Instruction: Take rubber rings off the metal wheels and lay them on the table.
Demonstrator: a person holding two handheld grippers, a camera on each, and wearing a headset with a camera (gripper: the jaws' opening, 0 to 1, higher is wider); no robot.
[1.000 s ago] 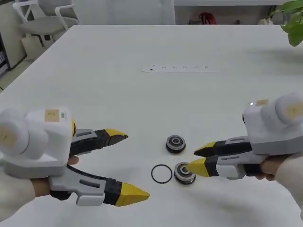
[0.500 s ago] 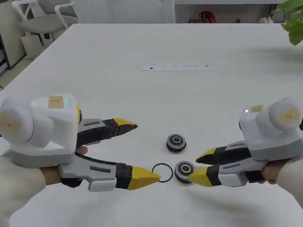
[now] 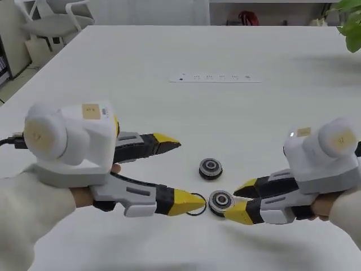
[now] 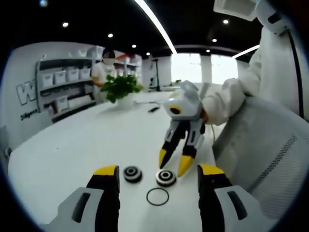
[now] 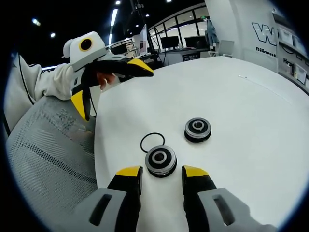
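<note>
A loose rubber ring is lying flat on the white table, just to the left of the nearer metal wheel. In the head view the lower yellow tip of the left gripper is covering part of the ring. In the left gripper view the ring is sitting in the open space between that gripper's own two jaws, touching neither. Those jaws are standing wide apart and holding nothing.

The nearer wheel is lying flat just ahead of the right gripper, in line with the gap between its two yellow tips. The right jaws are standing partly apart and are not clamping the wheel. In the head view the lower tip of the right gripper is sitting just beside the wheel's rim; whether it is touching cannot be told.

The second metal wheel is resting flat a little farther out on the table, apart from both grippers and from the ring. Both wheels are showing a dark outer band around a metal middle.

Farther back, a flat white strip is lying on the table. A green plant is showing at the far right edge, and a chair is standing beyond the far left corner.
</note>
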